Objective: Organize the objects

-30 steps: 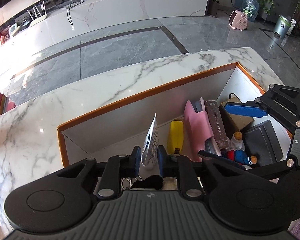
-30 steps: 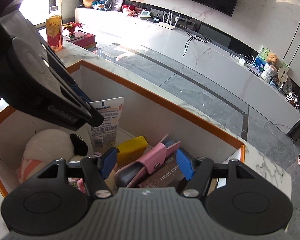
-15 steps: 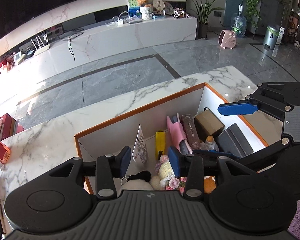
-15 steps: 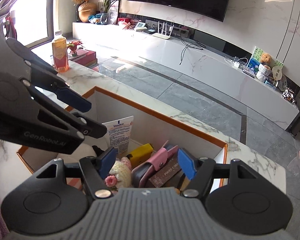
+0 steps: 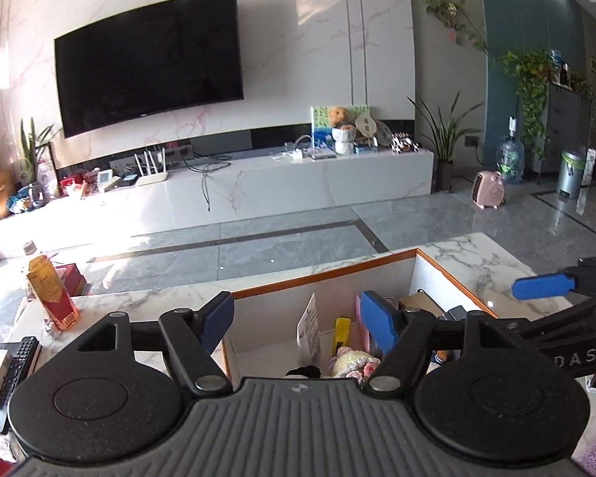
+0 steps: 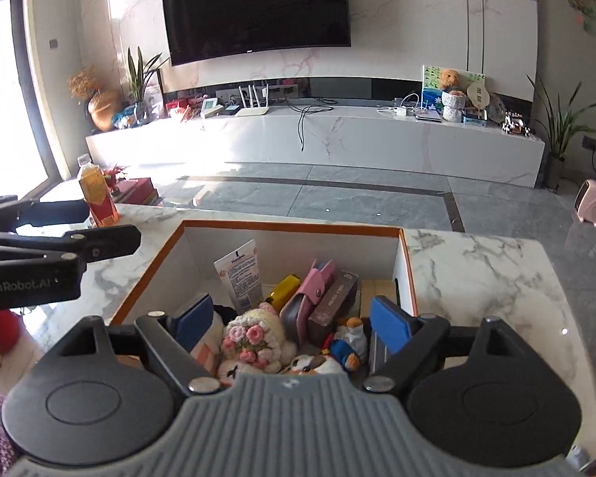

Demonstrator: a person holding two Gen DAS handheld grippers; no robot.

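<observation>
Both grippers — left gripper point(image 5: 294, 322) and right gripper point(image 6: 290, 324) — have just been opening, jaws spread, nothing between; tube point(image 6: 240, 274) stands in box point(image 6: 294, 225); withdraw clear of its rim.

- A large black curved television point(image 6: 256, 8) hangs on the pale marble wall.
- A long white marble media bench point(image 6: 337, 135) runs below it, carrying a white router with upright antennas point(image 6: 252, 108) and a small brown teddy bear point(image 6: 449, 79) against a painted picture near its right end.
- A clear plastic bottle of amber drink with a red label point(image 6: 97, 194) stands upright near the far left corner of the white marble tabletop point(image 6: 476, 274).
- A black remote control point(image 5: 18, 361) lies at the tabletop's left edge.
- A small pink heater point(image 5: 488, 190) sits on the grey tiled floor point(image 6: 337, 194).
</observation>
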